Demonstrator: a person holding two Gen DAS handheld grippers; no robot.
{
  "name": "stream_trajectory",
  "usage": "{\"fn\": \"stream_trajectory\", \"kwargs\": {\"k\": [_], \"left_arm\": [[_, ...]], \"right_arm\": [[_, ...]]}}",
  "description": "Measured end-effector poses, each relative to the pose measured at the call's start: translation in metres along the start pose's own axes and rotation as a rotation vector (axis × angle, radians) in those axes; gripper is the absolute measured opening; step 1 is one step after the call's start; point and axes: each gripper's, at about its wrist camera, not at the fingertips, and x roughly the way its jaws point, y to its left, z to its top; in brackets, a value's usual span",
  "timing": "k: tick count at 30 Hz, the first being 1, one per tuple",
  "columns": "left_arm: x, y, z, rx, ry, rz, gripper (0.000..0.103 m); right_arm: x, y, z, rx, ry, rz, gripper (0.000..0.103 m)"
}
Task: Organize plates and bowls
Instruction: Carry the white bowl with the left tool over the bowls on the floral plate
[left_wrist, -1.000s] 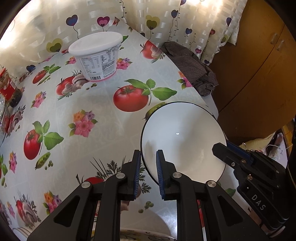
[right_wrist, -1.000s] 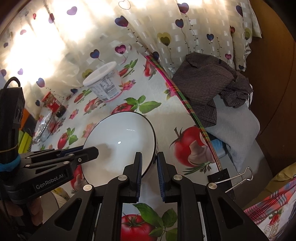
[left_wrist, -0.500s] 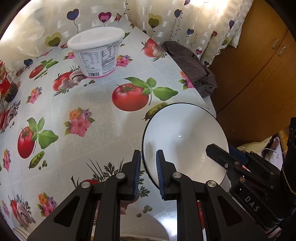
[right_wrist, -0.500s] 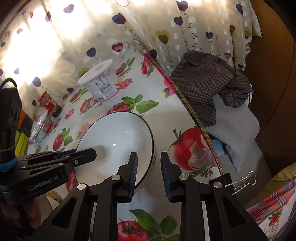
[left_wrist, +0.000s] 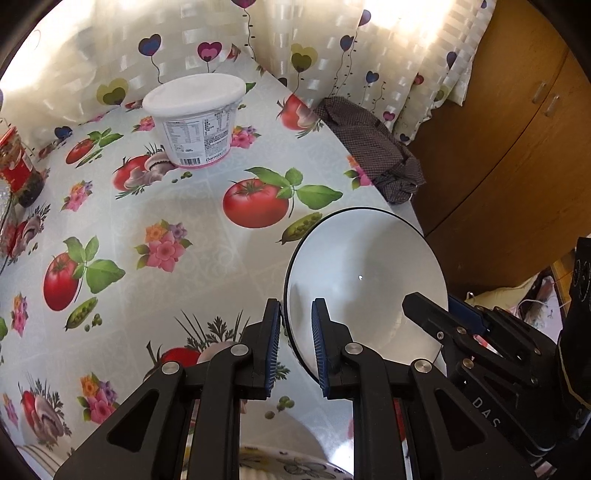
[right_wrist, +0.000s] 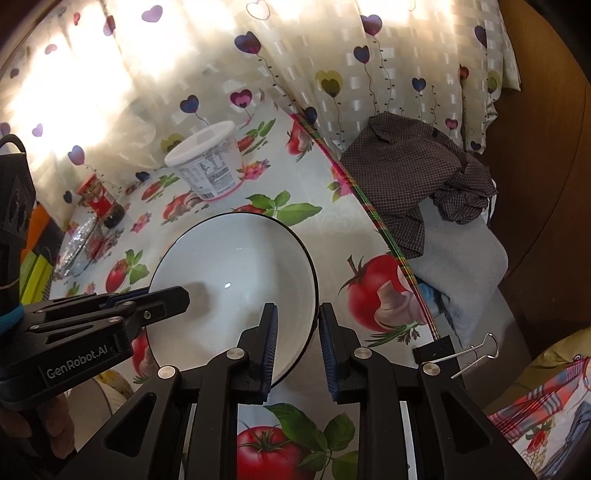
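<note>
A white bowl (left_wrist: 365, 288) with a thin black rim sits near the right edge of the tomato-print tablecloth; it also shows in the right wrist view (right_wrist: 229, 273). My left gripper (left_wrist: 294, 350) is shut on its left rim, one finger inside and one outside. My right gripper (right_wrist: 294, 349) is open, its fingers straddling the bowl's right rim without touching. The rim of a patterned plate (left_wrist: 291, 463) shows at the bottom of the left wrist view.
A white lidded tub (left_wrist: 195, 118) stands at the back by the heart-print curtain. A red jar (right_wrist: 101, 199) and foil-covered dish (right_wrist: 79, 243) stand at the left. A checked dark cloth (right_wrist: 410, 181) lies past the table's right edge, beside a wooden cabinet (left_wrist: 517, 147).
My right gripper has opened and let go of the bowl's right rim. My left gripper has kept its hold on the bowl.
</note>
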Motion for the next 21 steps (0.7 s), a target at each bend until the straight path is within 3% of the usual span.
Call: {"fn": "stream_trajectory", "kwargs": {"k": [21], "left_arm": [[-0.064,0.016,-0.036,-0.094,-0.093,-0.054,0.018]], "right_arm": [[-0.066,0.040,-0.012,-0.044,-0.082,0.061,0.022]]}}
